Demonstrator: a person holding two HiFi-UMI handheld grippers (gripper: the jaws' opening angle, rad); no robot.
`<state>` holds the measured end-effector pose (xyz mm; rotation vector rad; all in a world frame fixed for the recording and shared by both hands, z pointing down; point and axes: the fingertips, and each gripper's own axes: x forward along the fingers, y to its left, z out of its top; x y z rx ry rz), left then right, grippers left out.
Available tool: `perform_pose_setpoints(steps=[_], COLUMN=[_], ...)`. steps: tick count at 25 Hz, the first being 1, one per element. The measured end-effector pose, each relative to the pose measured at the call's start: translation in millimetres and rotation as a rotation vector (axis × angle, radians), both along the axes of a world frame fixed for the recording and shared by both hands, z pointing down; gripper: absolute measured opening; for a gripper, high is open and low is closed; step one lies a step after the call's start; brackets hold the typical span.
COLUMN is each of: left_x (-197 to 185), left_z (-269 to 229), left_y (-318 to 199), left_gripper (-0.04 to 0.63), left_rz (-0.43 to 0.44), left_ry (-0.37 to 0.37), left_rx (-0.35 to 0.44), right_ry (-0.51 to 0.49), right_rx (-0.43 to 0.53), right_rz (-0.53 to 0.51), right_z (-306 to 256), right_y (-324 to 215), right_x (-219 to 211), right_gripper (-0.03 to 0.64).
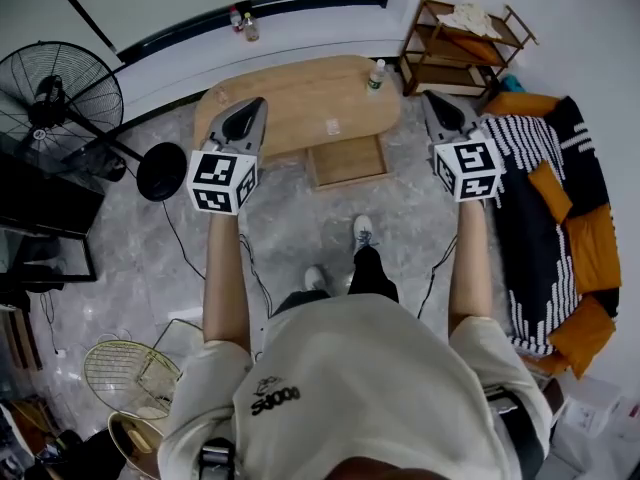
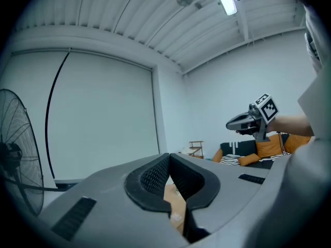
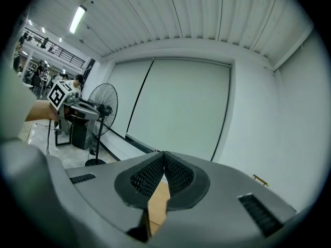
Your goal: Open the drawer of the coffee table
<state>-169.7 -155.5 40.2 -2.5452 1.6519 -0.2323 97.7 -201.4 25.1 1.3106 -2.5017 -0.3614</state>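
The person's cream T-shirt (image 1: 350, 388) fills the bottom of the head view, with both bare forearms stretched forward and well apart. The left hand carries the left gripper (image 1: 252, 108), a grey two-jaw tool with a black-and-white marker cube behind it. In the left gripper view its ribbed black pads are pressed together at the tips (image 2: 168, 158) with nothing pinched, and only a strip of pale wood shows through the gap below them. The right gripper (image 1: 437, 103) is the same kind and is held at about the same height. Its jaws are also closed tip to tip (image 3: 164, 155) and empty.

Below the arms lies grey marbled floor (image 1: 150, 258), where the person's pale shoes (image 1: 364, 232) stand. Just beyond them a shallow rectangular wooden drawer (image 1: 347, 160) appears pulled out from under the near edge of the low oval light-wood bench (image 1: 290, 103), between the two grippers and touched by neither. A white bottle with a green label (image 1: 376, 76) stands on the bench's right end.

To the left is a black pedestal fan (image 1: 60, 98). To the right is a sofa with black-and-white striped and orange cushions (image 1: 560, 218). Farther back, by the wall, stands a brown wooden shelf rack (image 1: 455, 43)
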Motion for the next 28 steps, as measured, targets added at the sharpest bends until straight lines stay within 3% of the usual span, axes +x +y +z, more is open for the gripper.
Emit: perform_pose_setpoints(steps=[10,19,28], left_x=[1,16,16], left_z=[-22,-25,-21], left_y=[69,93,97], left_gripper=[0.018,0.018,0.018], left_rz=[-0.001,0.017,0.007], left_ry=[-0.019,0.013,-0.012], left_rx=[0.063,0.065,0.060], right_ry=[-0.006,-0.017,0.007], right_rx=[0.075,0.091,0.088], right_rz=[0.007,-0.013,-0.033], right_z=[-28,-36,-33], right_y=[75,98,108], right_x=[-10,-14,-18], right_gripper=[0.006,0.006,0.006])
